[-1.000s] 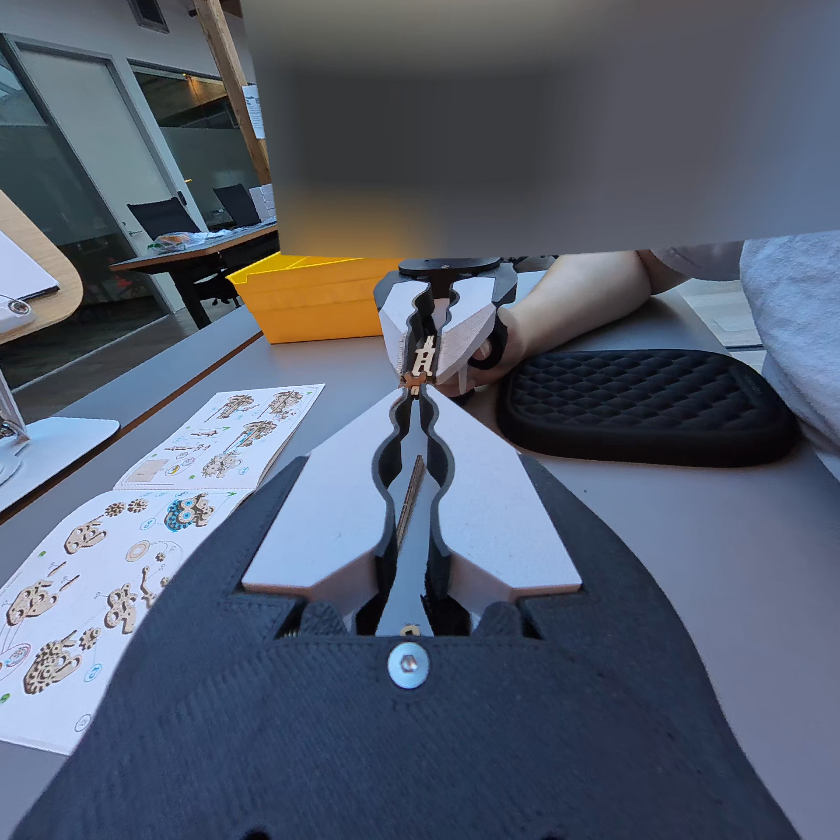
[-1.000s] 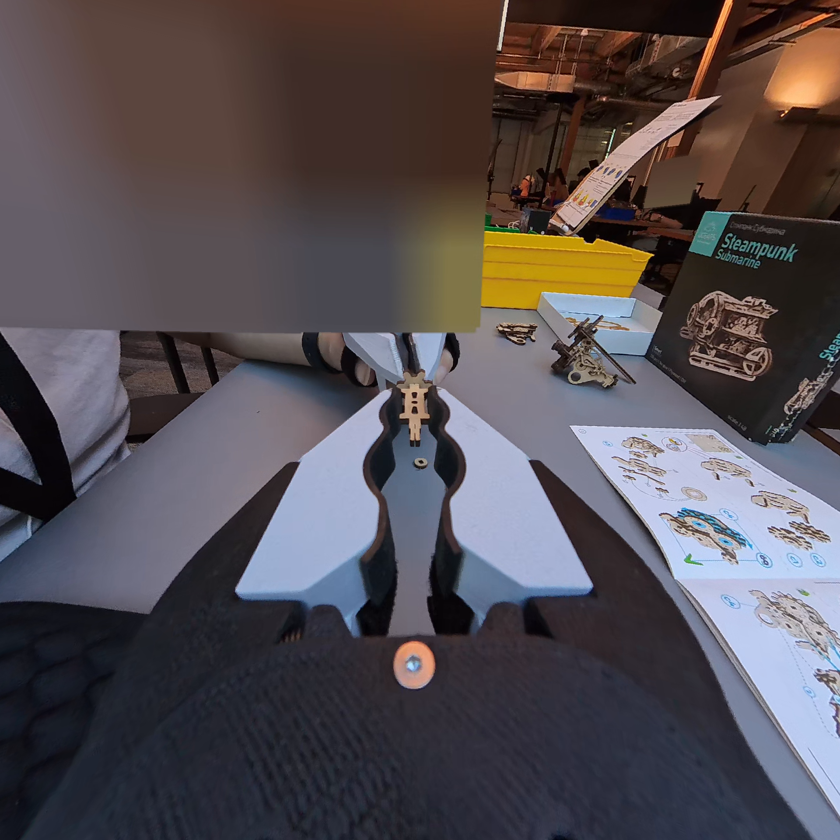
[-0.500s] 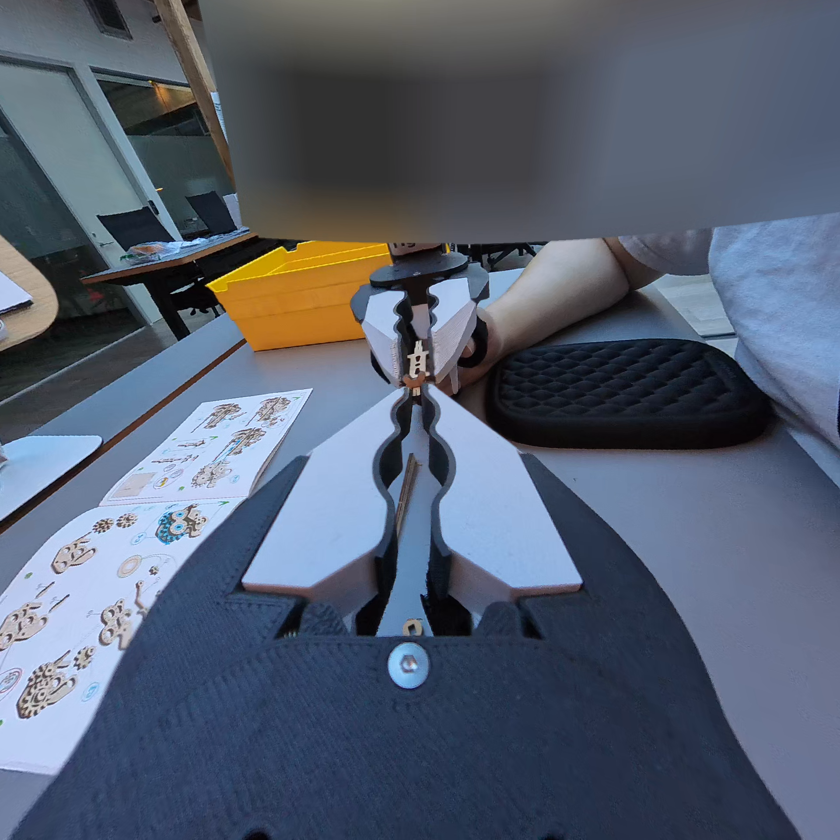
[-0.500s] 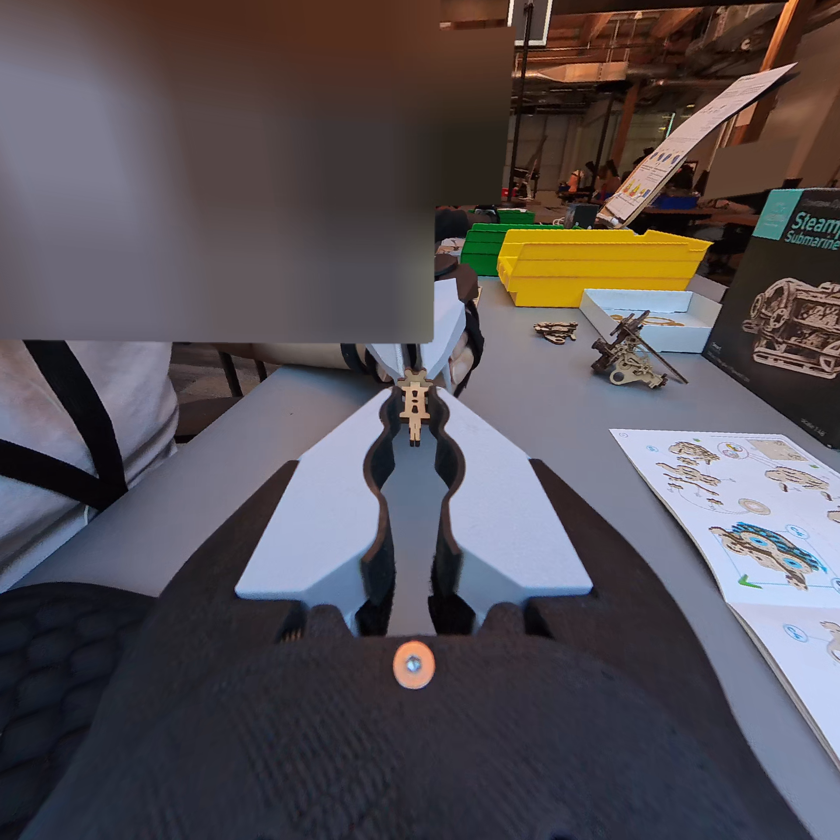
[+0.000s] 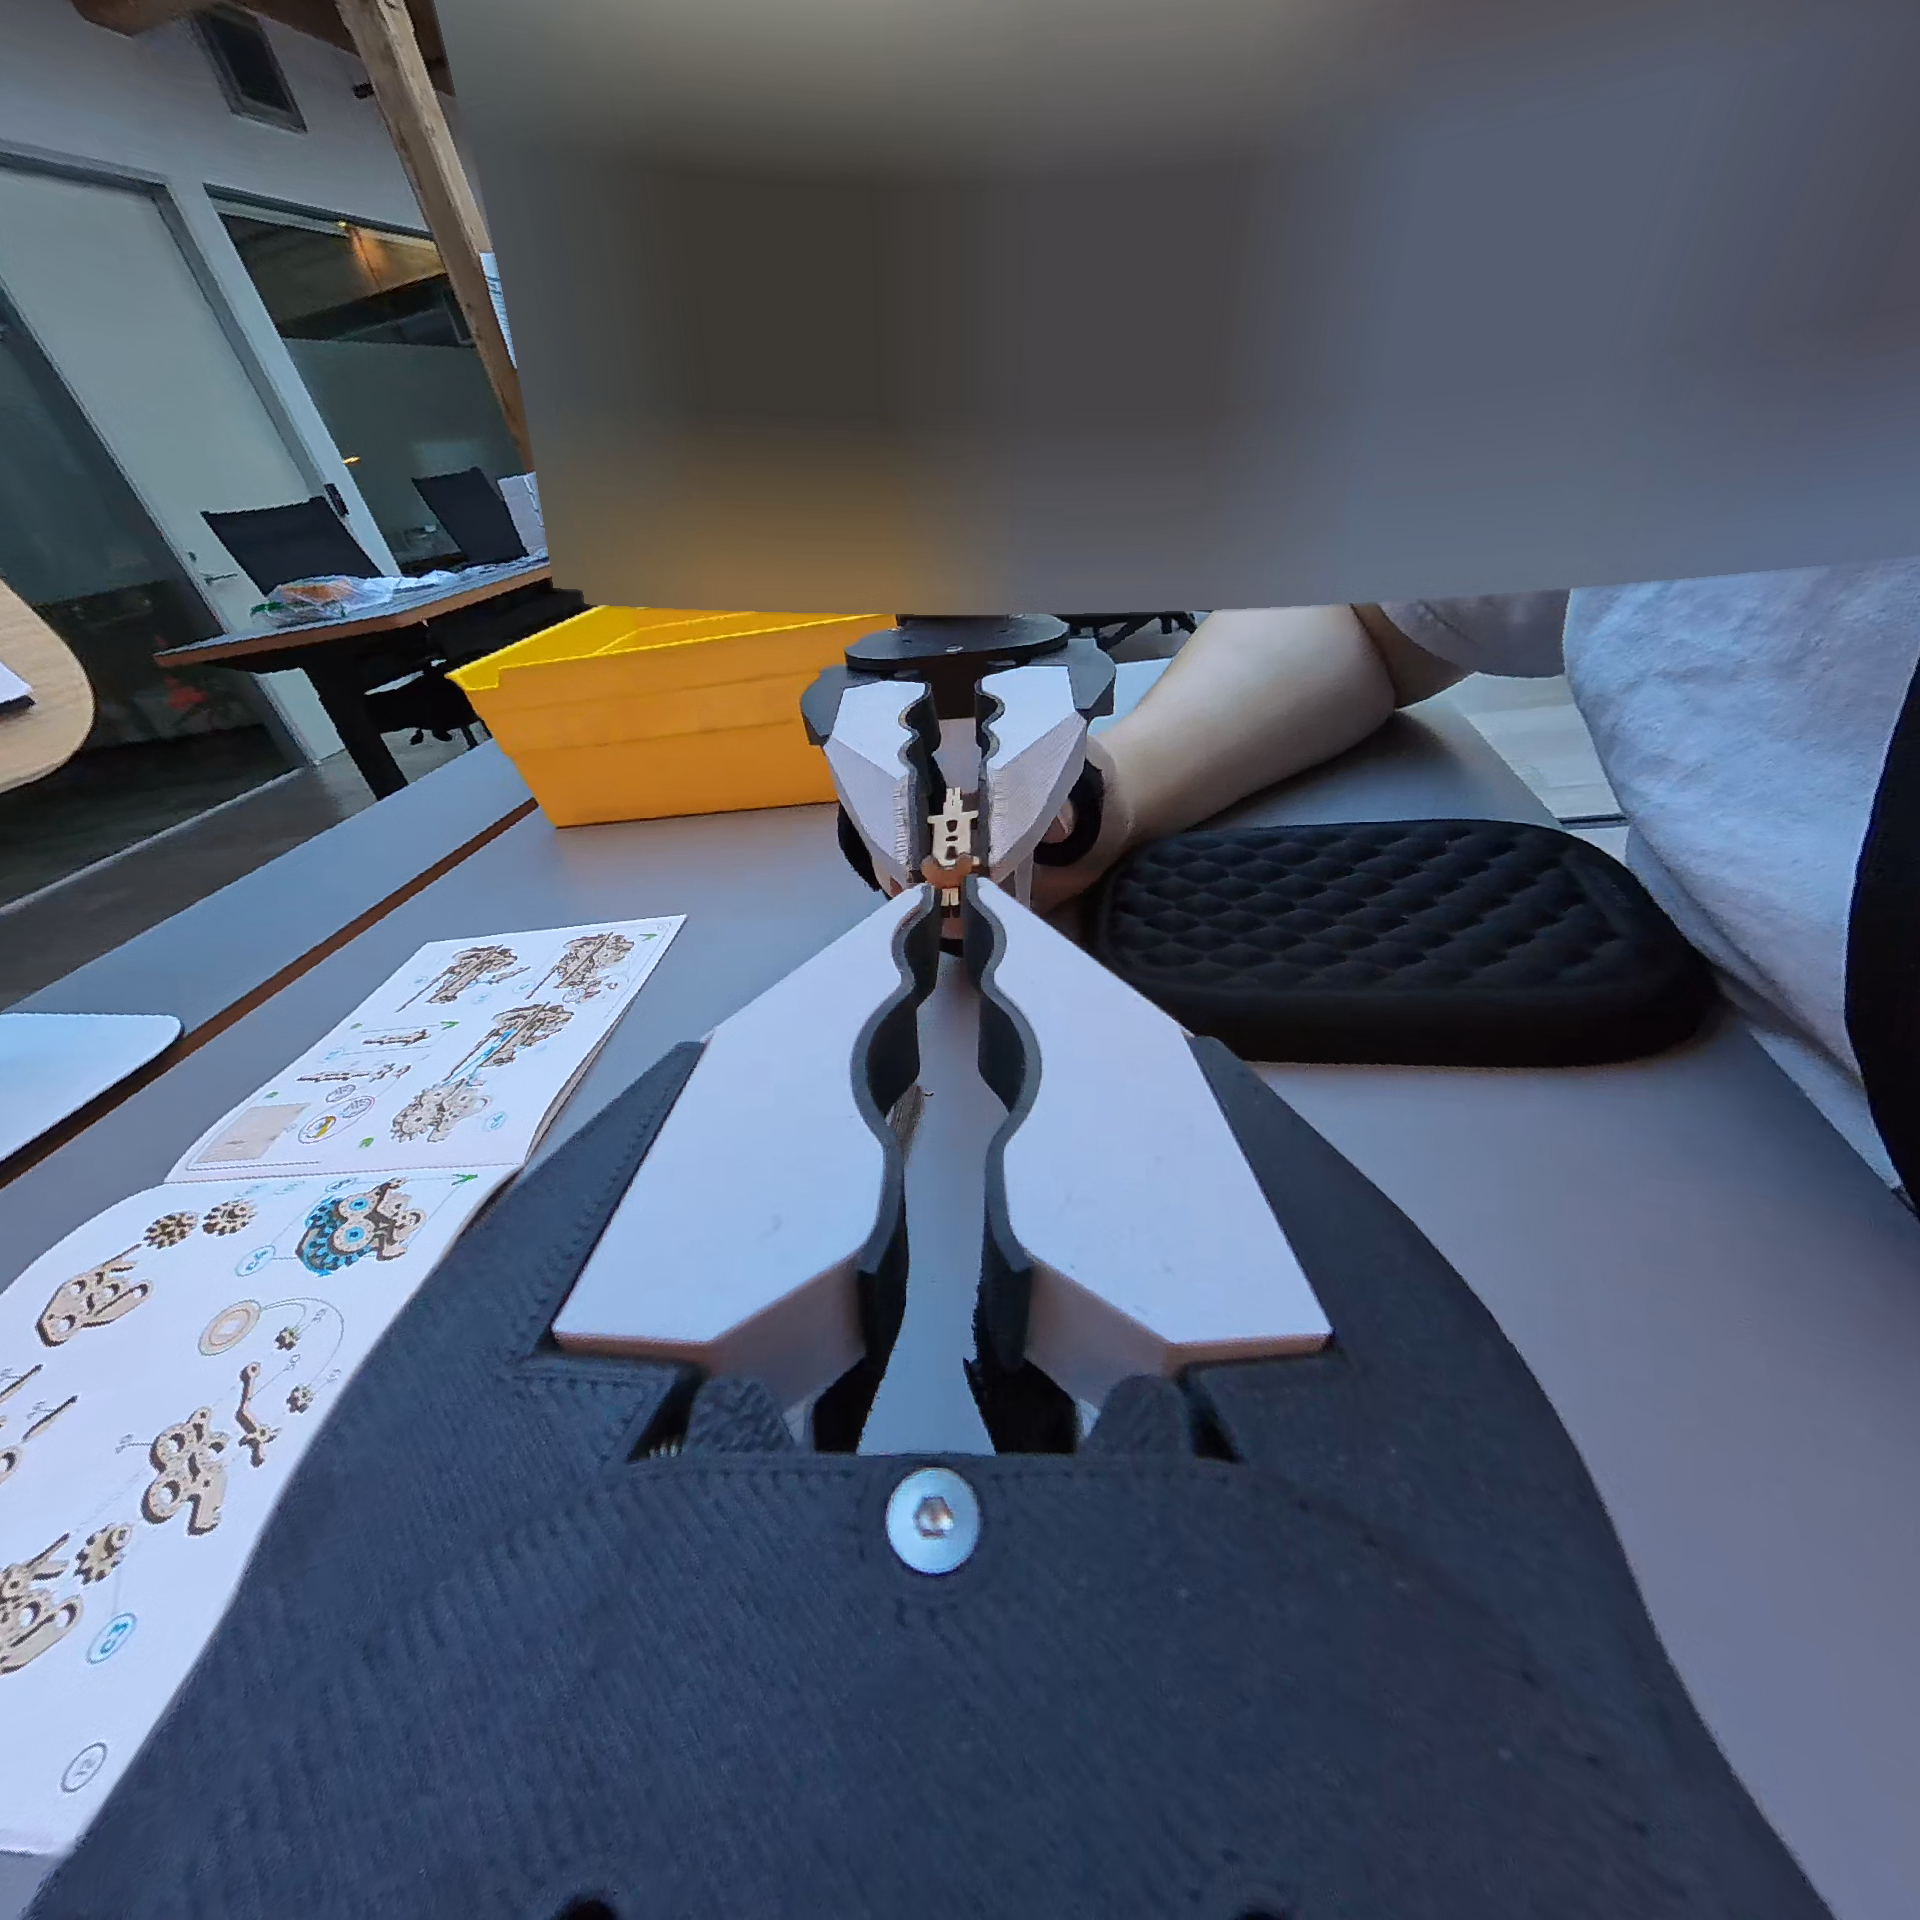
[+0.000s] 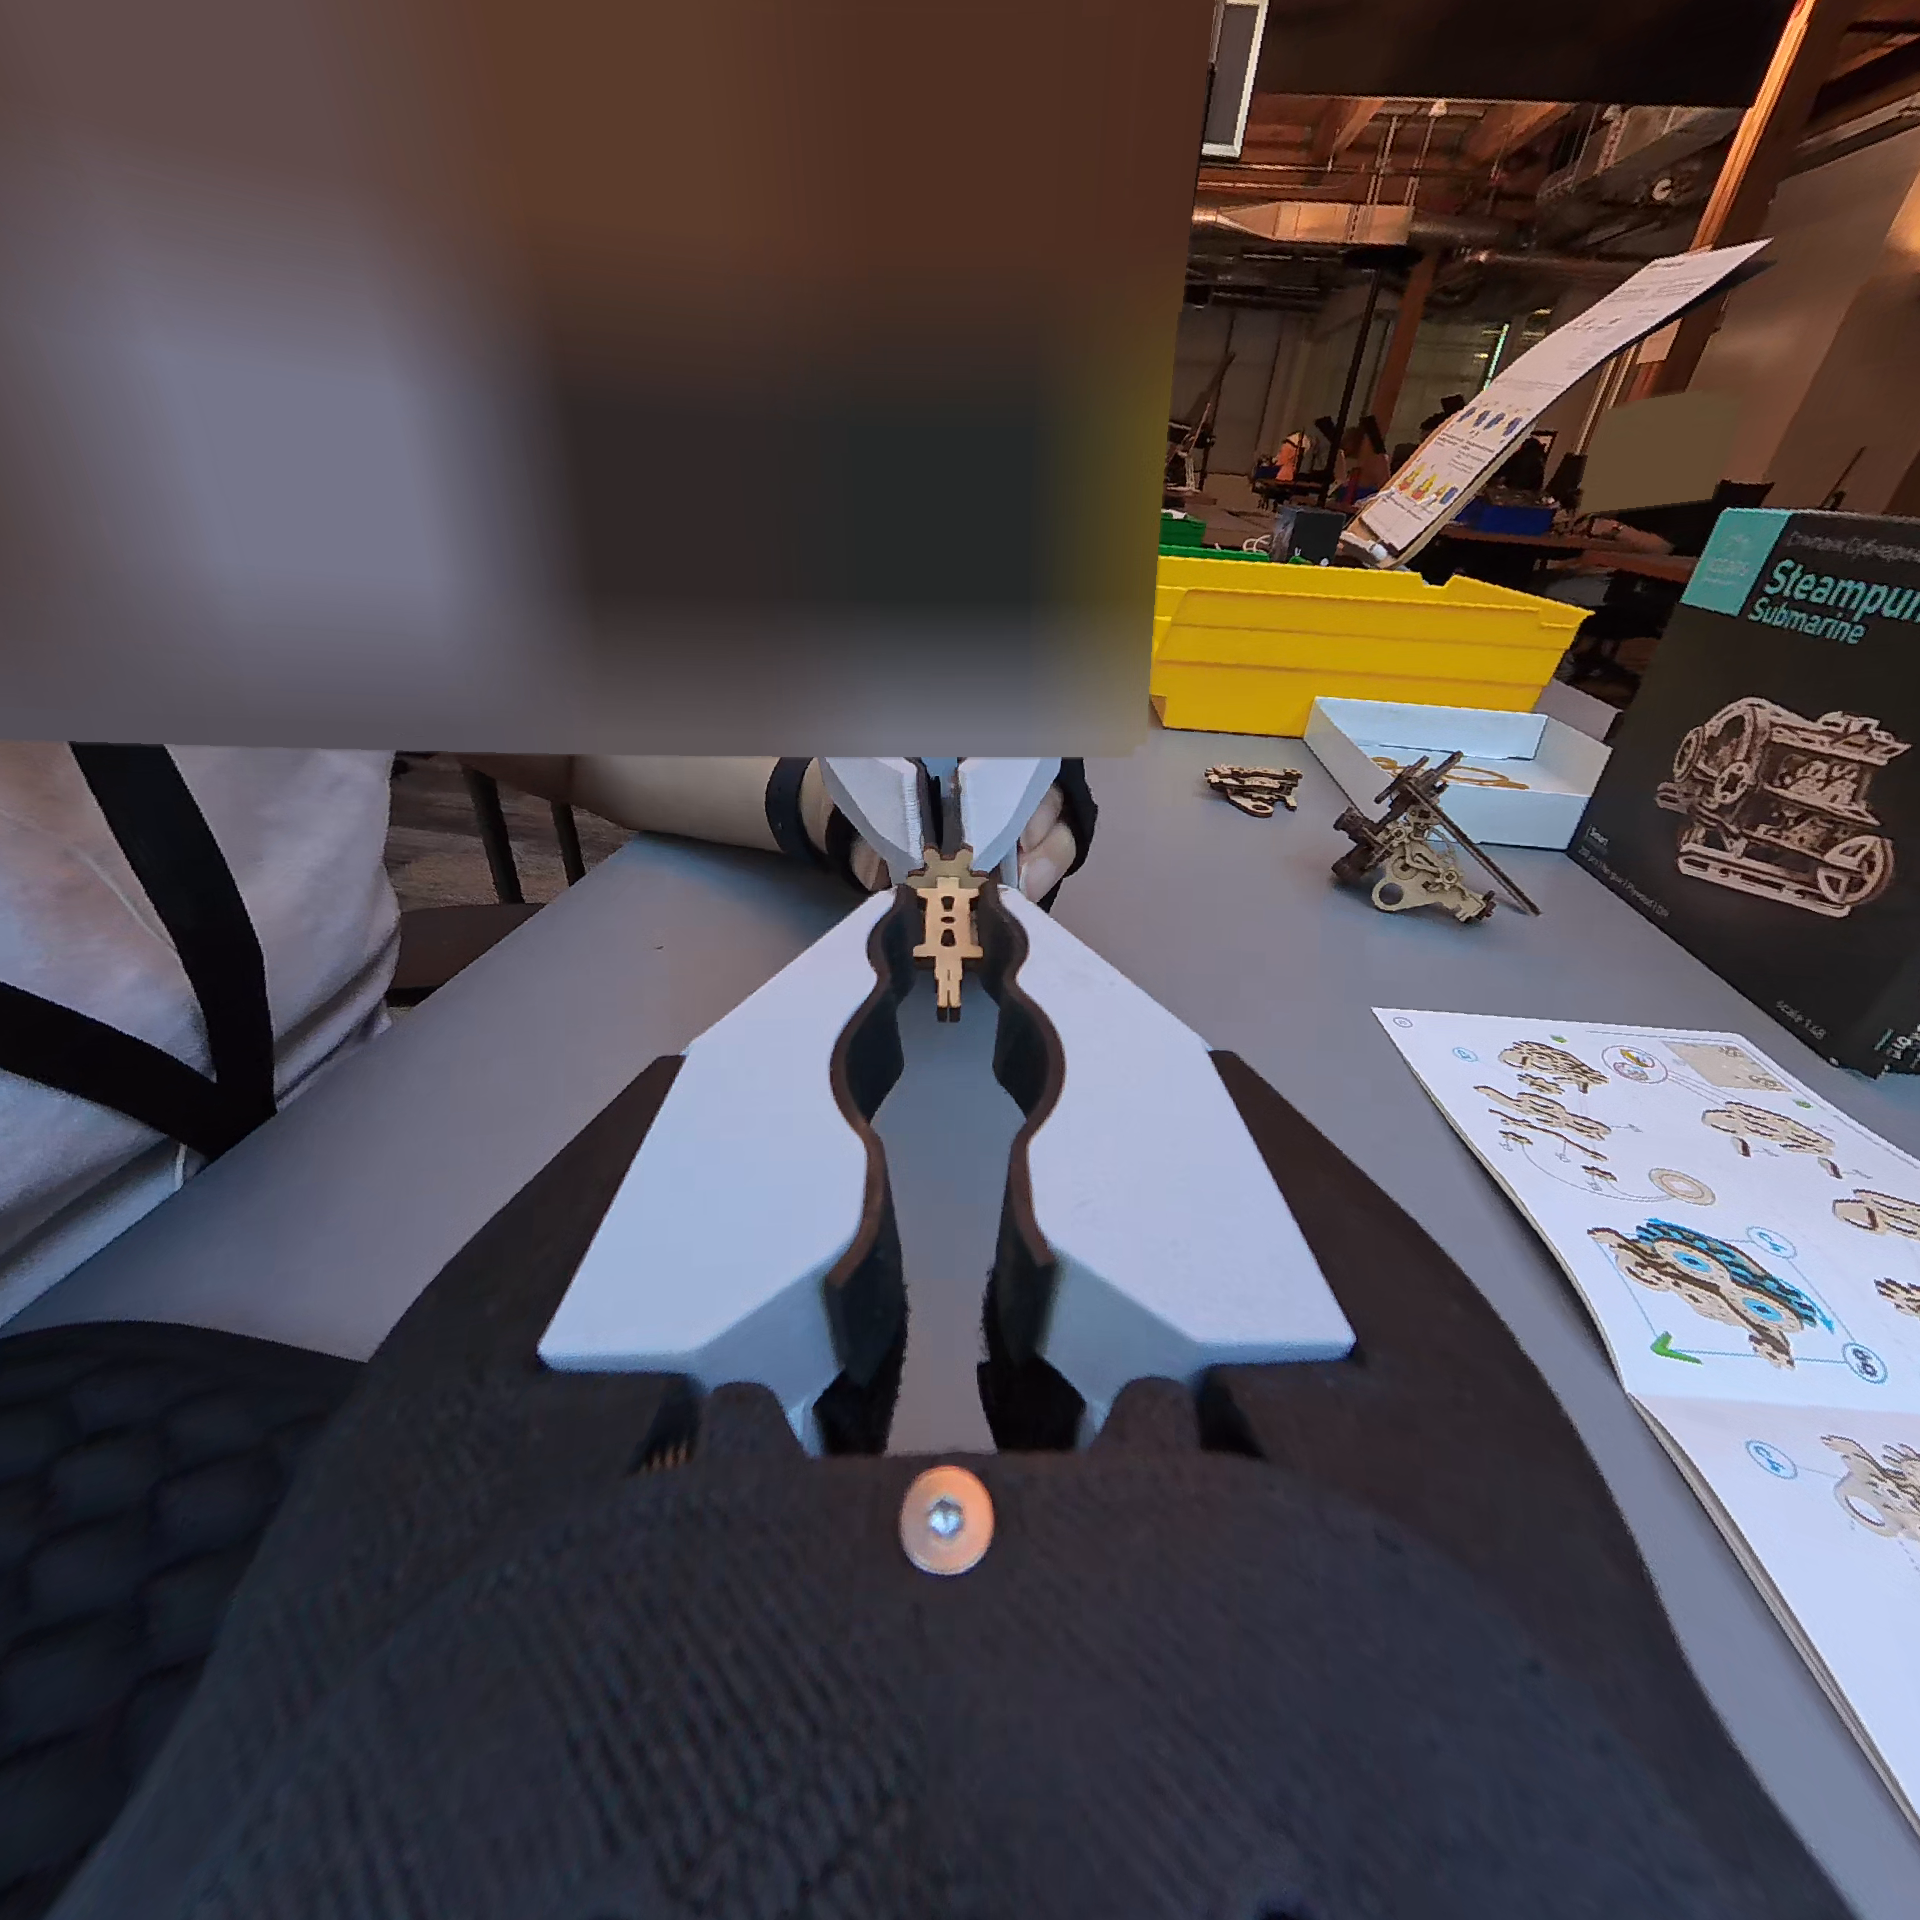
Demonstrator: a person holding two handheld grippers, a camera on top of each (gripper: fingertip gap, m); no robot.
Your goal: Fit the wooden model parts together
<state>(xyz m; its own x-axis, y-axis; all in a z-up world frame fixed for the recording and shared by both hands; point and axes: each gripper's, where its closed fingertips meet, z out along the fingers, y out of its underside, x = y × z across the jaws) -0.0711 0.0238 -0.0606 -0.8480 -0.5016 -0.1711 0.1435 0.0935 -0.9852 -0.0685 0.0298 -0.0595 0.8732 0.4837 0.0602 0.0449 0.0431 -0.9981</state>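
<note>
Grey worktop (image 6: 1195, 966), my two grippers meet above it.
Right gripper (image 6: 948, 914) pinches the wooden piece (image 6: 948, 940); left gripper (image 5: 951, 914) pinches a smaller bit (image 5: 948, 896). Pushing crooked could snap them.

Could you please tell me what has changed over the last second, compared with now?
Little: both views shifted slightly. The right claw stays shut on the slotted wooden part, tip to tip with the left claw, shut on a small wooden piece. Nothing was released; the booklet stayed put.

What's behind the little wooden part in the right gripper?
Directly behind the slotted wooden part is the left gripper, meeting it tip to tip, with a gloved hand behind. Whatever the left fingertips pinch is mostly hidden.
</note>
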